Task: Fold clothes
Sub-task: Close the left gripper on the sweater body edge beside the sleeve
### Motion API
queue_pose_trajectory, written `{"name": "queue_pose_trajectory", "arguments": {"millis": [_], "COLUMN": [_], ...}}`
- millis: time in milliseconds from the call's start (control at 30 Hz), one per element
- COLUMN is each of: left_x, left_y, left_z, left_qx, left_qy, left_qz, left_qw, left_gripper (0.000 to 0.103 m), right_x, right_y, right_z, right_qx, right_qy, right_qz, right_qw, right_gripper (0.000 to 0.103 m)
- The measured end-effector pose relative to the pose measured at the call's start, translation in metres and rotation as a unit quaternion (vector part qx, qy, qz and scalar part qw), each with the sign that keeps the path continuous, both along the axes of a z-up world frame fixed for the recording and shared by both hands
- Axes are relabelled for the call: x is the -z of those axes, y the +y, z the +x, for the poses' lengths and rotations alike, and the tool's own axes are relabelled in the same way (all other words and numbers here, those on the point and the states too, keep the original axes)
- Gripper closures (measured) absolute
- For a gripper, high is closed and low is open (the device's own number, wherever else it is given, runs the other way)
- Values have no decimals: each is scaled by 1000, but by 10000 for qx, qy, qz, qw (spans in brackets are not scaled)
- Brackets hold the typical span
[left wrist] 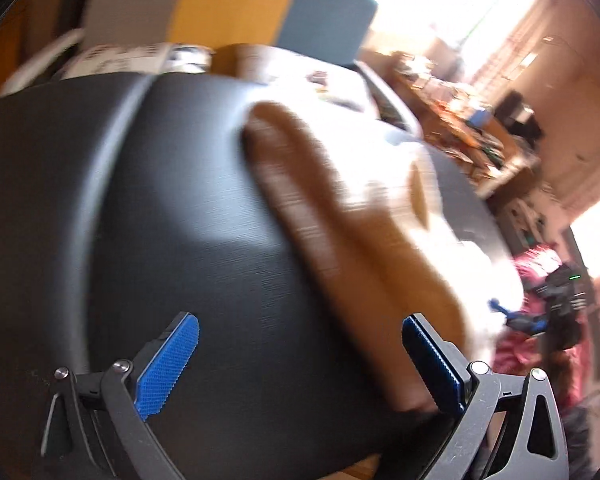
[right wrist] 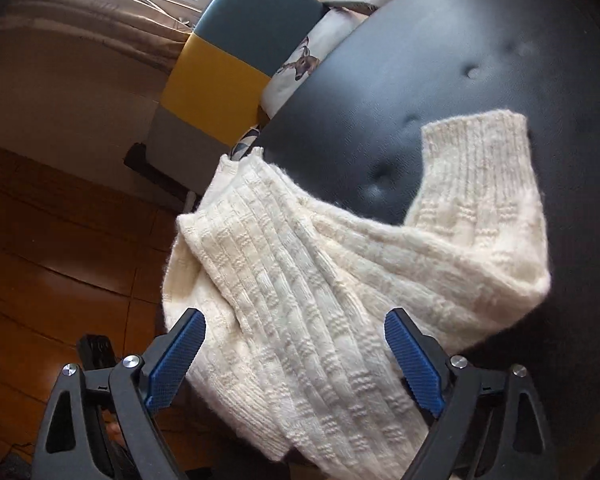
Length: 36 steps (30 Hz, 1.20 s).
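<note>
A cream knitted sweater (right wrist: 300, 272) lies bunched on a black padded seat (right wrist: 440, 72), part of it hanging over the seat's edge toward the wooden floor. One sleeve with a ribbed cuff (right wrist: 480, 152) bends back across the seat. My right gripper (right wrist: 296, 360) is open, its blue pads on either side of the sweater's body, just above it. In the blurred left wrist view the sweater (left wrist: 364, 232) looks tan and white on the black seat (left wrist: 140, 200). My left gripper (left wrist: 300, 364) is open over bare seat, its right pad (left wrist: 432, 364) next to the sweater's edge.
A chair with yellow, teal and grey panels (right wrist: 236, 52) stands beyond the seat, with a printed cushion (right wrist: 304, 60) against it. Wooden floor (right wrist: 60, 248) lies to the left. A person in pink clothing holds the other gripper (left wrist: 556, 300). Cluttered shelves (left wrist: 460, 120) line the far wall.
</note>
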<state>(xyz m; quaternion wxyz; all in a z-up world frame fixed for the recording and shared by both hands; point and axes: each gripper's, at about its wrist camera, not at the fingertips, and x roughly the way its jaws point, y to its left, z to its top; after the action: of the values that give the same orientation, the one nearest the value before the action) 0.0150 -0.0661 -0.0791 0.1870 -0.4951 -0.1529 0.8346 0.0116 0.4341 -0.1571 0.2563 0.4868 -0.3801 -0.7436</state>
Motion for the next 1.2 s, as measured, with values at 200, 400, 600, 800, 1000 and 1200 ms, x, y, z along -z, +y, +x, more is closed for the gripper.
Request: {"name": "queue_pose_trajectory", "arguments": {"millis": [200,400,600,800,1000,1200], "left_x": [-26,-35,-32,1,13,41], "left_y": [97,169,231,276,300,304], "left_z": [-40,-57,-82,-97,-98,-90], "left_qx": [929,1417,1599,1780,1786,1778], "left_qy": [-185,-338,-827,-1532,-1739,-2042], "left_qz": [456,211,413,255,-56,-852], "left_qw": [9945,9891,9828,9717,9684,9589], "left_gripper": [0,0,0,1,21,72], "right_x": [18,10,5,-9,-9,-4], "right_y": [10,-20,-46,-84,-107,-89], "right_z": [20,33,37,45,53,47], "right_qx": [-182,-765,-872,-1415,-1801,-1617], "right_qy": [-76,142,222,679,1069,1038], "right_qz": [-1020,-1257,-291,1266,2128,1643], "right_qw": [9946,9890,9955,9795,9544,9675], "right_gripper": [9,9,8,7,3,3]}}
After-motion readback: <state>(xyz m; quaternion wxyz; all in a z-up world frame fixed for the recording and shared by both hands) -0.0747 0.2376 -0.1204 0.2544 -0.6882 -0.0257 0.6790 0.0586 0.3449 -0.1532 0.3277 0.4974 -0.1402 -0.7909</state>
